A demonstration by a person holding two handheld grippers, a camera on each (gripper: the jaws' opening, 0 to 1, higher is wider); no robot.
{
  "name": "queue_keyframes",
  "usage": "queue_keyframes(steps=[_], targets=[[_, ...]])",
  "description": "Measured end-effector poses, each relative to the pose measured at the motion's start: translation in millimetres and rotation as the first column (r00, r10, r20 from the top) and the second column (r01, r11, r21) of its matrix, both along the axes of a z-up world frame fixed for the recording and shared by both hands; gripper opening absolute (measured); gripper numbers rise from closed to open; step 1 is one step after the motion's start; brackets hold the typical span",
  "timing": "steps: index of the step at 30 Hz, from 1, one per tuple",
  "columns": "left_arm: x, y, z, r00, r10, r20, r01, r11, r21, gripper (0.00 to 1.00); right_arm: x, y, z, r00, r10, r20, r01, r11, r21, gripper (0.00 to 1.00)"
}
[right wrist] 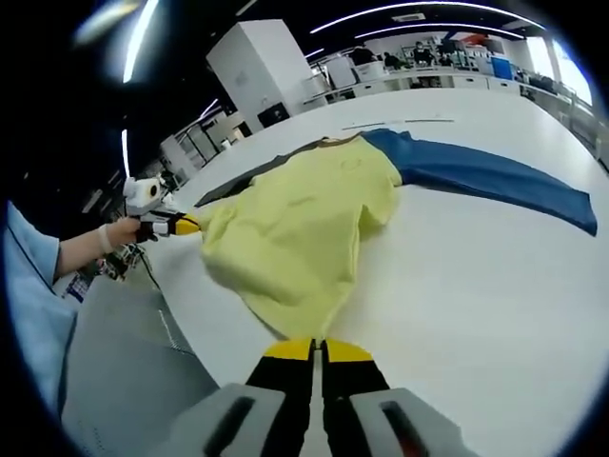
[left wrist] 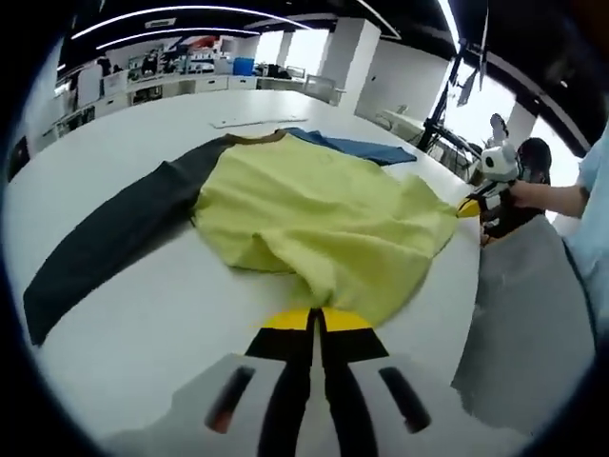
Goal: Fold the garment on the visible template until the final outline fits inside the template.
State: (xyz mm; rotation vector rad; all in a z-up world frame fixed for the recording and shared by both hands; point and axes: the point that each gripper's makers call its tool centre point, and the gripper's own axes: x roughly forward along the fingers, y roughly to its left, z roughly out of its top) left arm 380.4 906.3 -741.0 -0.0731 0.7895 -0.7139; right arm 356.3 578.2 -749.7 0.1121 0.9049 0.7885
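A shirt with a yellow body (left wrist: 314, 205), a dark sleeve (left wrist: 114, 228) and a blue sleeve (left wrist: 354, 146) lies on the white table (left wrist: 143, 324). Its lower part is rumpled and lifted. My left gripper (left wrist: 316, 322) is shut on the yellow hem; in the right gripper view it appears at the left as the left gripper (right wrist: 183, 226), held in a hand at a hem corner. My right gripper (right wrist: 316, 348) is shut on the hem too, with the yellow body (right wrist: 304, 219) and blue sleeve (right wrist: 485, 171) beyond it. The right gripper (left wrist: 471, 205) also sits at the cloth's right corner.
A pale strip (left wrist: 245, 121) lies on the table past the collar. The table's edge runs along the right, where a person's grey clothing (left wrist: 533, 314) and light blue sleeve (right wrist: 33, 286) stand. Shelves and desks line the far wall (left wrist: 171, 81).
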Motion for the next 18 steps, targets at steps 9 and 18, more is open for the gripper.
queue_keyframes(steps=[9, 18], targets=[[-21.4, 11.0, 5.1, 0.990, 0.107, -0.097, -0.117, 0.987, -0.106, 0.00, -6.5, -4.3, 4.8, 1.000, -0.006, -0.004, 0.006, 1.000, 0.001, 0.00], [-21.9, 21.8, 16.9, 0.975, 0.183, -0.127, -0.202, 0.967, -0.154, 0.00, -3.1, -3.9, 27.3, 0.999, -0.027, 0.018, 0.027, 0.999, 0.044, 0.00]])
